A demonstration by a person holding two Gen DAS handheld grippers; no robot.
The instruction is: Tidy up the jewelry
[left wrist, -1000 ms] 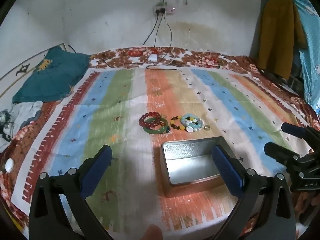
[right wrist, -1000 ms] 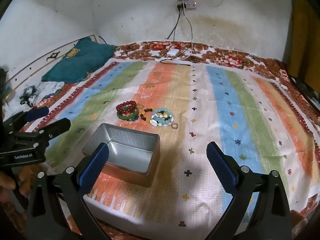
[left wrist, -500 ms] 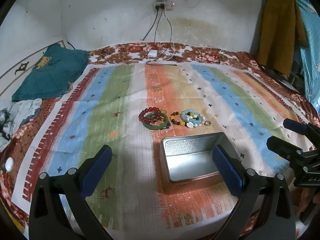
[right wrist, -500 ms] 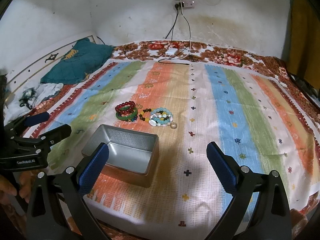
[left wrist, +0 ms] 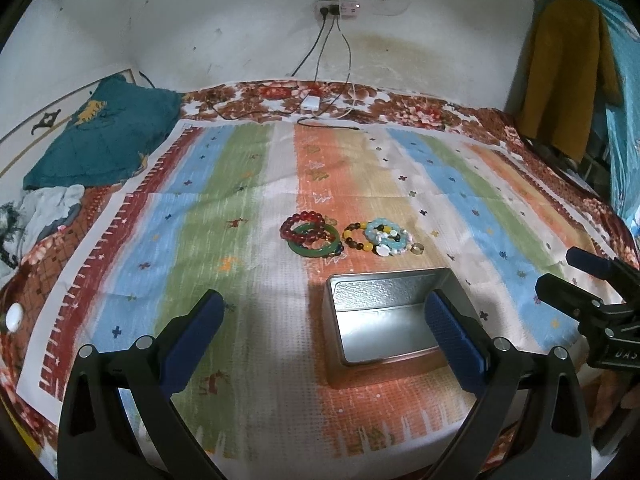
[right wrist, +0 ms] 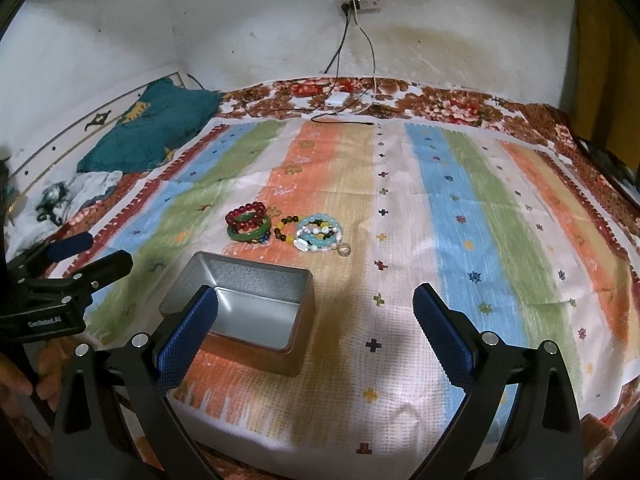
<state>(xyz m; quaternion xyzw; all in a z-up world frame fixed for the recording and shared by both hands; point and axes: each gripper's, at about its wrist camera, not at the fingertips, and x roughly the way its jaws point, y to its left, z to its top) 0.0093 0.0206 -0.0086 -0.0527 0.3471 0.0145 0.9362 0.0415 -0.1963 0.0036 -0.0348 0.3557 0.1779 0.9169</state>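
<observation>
An open, empty metal tin (left wrist: pixel 384 320) sits on the striped cloth; it also shows in the right wrist view (right wrist: pixel 244 304). Beyond it lie red bead bracelets (left wrist: pixel 302 228) on a green bangle (left wrist: pixel 314 246), a dark and yellow bead bracelet (left wrist: pixel 354 240), pale blue bead bracelets (left wrist: pixel 388 238) and a small ring (left wrist: pixel 417 248). The same pile shows in the right wrist view: red beads (right wrist: pixel 246 216), blue beads (right wrist: pixel 320 232), ring (right wrist: pixel 344 249). My left gripper (left wrist: pixel 324 336) is open and empty, near the tin. My right gripper (right wrist: pixel 316 328) is open and empty, right of the tin.
The striped cloth (left wrist: pixel 168 240) covers a bed with a floral sheet. A teal pillow (left wrist: pixel 108 136) and crumpled clothes (left wrist: pixel 44 208) lie at the left. A charger and cables (left wrist: pixel 312 104) lie at the back under a wall socket. Clothes hang at the right (left wrist: pixel 564 80).
Both grippers have drawn back and up a little, so the tin and the jewelry sit slightly lower and farther in view. Nothing on the cloth has moved.
</observation>
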